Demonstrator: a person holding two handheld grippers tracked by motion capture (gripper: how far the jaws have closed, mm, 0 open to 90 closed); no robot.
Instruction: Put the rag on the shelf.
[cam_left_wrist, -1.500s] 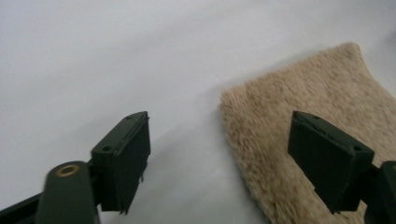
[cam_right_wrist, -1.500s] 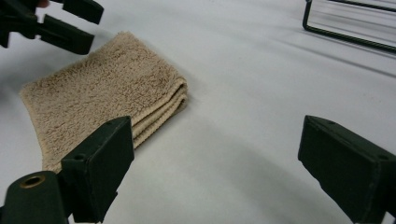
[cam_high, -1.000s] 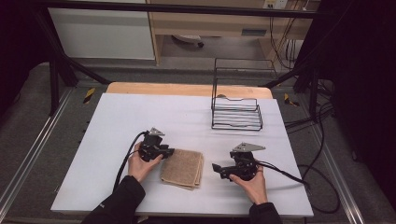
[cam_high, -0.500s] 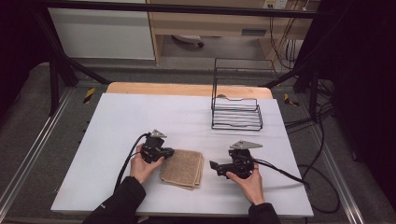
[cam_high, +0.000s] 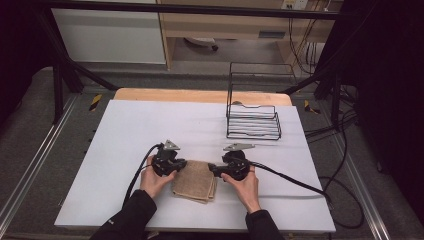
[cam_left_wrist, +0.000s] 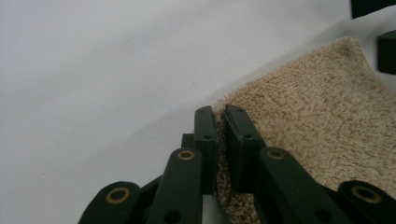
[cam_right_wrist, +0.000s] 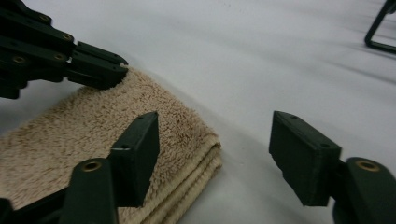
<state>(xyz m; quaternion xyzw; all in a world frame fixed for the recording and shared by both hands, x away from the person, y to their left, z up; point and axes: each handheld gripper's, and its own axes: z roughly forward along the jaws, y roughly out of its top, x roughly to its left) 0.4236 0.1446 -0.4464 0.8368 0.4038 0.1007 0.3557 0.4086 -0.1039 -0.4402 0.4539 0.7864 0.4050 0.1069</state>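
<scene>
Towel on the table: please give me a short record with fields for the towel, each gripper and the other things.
towel: folded beige towel, flat on the white table
left gripper: left gripper shut on the towel's corner
right gripper: right gripper at the opposite corner, fingers apart and just been closing, one above the towel, not pressing
other: black wire rack farther back, apart

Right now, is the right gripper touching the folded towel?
Apart. The right gripper view shows the right gripper with jaws spread, just closing, astride the beige folded towel's corner; neither pad presses it, and white table shows between towel and far jaw.
</scene>
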